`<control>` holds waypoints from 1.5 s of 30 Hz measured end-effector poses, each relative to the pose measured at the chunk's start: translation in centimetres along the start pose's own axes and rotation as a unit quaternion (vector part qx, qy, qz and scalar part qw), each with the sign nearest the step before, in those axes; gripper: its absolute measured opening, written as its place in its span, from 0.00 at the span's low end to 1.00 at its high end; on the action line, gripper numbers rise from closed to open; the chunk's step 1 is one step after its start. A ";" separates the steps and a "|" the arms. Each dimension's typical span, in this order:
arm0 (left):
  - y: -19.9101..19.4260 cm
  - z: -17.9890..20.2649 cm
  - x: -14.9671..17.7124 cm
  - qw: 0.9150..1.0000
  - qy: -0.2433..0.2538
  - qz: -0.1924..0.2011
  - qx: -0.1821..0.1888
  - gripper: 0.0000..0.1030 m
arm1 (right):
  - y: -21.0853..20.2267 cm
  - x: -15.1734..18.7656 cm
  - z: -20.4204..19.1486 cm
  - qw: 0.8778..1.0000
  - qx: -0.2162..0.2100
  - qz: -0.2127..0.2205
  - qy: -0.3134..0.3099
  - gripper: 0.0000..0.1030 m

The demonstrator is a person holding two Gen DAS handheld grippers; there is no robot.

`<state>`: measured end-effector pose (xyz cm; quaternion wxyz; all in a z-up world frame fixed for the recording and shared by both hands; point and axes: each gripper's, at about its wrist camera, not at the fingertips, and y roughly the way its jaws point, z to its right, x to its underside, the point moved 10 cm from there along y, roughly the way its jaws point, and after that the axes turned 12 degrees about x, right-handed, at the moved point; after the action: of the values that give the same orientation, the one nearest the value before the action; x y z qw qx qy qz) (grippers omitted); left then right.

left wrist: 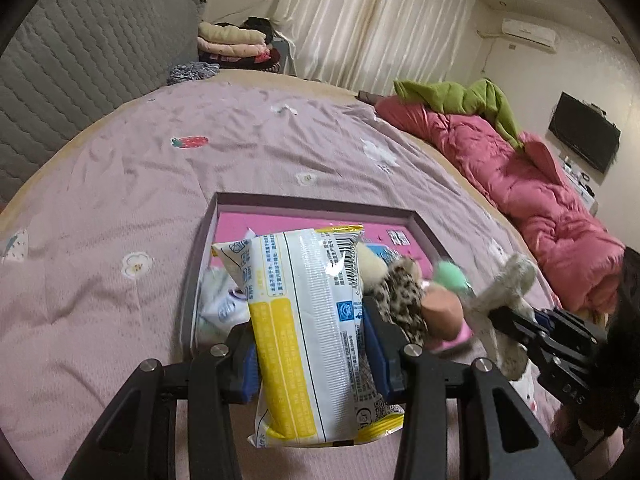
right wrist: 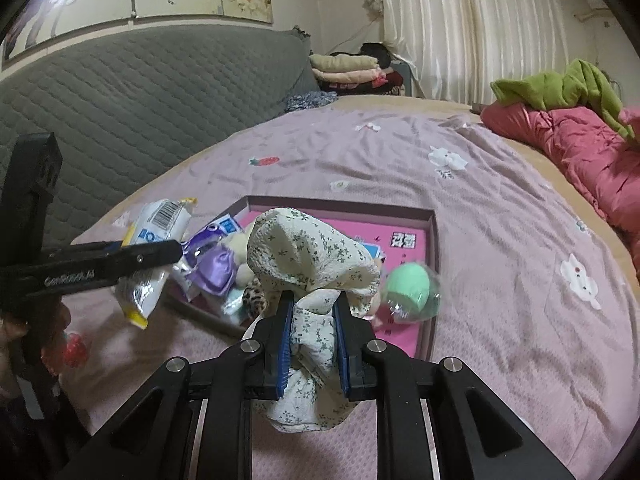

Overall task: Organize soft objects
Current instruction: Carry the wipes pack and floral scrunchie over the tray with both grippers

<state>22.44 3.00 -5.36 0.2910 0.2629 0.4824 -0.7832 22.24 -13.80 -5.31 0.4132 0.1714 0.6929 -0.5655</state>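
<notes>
Holding one soft item per gripper, both above the bed (left wrist: 120, 184). Left gripper (left wrist: 308, 344) is clamped on a white-and-yellow packet (left wrist: 304, 320); blue pads press its two long sides, so the packet stands lengthwise along the fingers, its far end over the box and its near end hanging below the jaws. Right gripper (right wrist: 312, 344) is nearly closed, pinching a bunched floral cloth (right wrist: 308, 264) at its narrow waist; the loose top puffs out above the jaws and the tail hangs beneath.

The shallow box (right wrist: 430, 240) with the pink floor sits on the lilac sheet just ahead of both grippers. Inside or at its edge: green ball (right wrist: 408, 284), leopard-print piece (left wrist: 400, 292), purple pouch (right wrist: 212, 268). Judgement: the box is the collection point, and both items are held clear of it, either in transfer or in sorting.

Pose: both grippers point forward and downward toward the box, side by side, left one beside the box's left edge. Grips look secure; the cloth tail may snag.
</notes>
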 end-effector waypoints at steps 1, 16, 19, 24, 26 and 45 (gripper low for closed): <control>0.3 -0.2 -0.2 1.000 -0.001 0.002 -0.001 0.42 | 0.1 -0.3 0.2 1.000 0.003 0.003 0.002 0.18; 3.3 -2.2 -1.9 1.000 0.003 0.002 -0.013 0.42 | 0.6 -2.9 3.8 0.998 0.036 0.027 0.031 0.18; 3.8 -2.4 -1.7 1.000 -0.001 -0.007 -0.009 0.42 | 0.7 -3.2 3.9 0.998 0.038 0.030 0.030 0.18; 4.6 -2.4 -1.3 1.000 0.000 -0.021 -0.006 0.42 | 1.4 -3.9 4.4 0.998 0.050 0.035 0.022 0.18; 4.9 -2.4 -1.2 1.000 0.000 -0.026 -0.004 0.42 | 1.9 -4.1 4.7 0.998 0.053 0.033 0.024 0.18; 5.5 -2.4 -0.9 0.999 0.003 -0.034 -0.001 0.43 | 5.6 -2.0 4.3 0.998 0.068 -0.017 -0.005 0.20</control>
<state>27.34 3.35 -9.00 0.2629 0.2480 0.4925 -0.7917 29.04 -15.66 -7.43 0.3947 0.1846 0.6535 -0.6189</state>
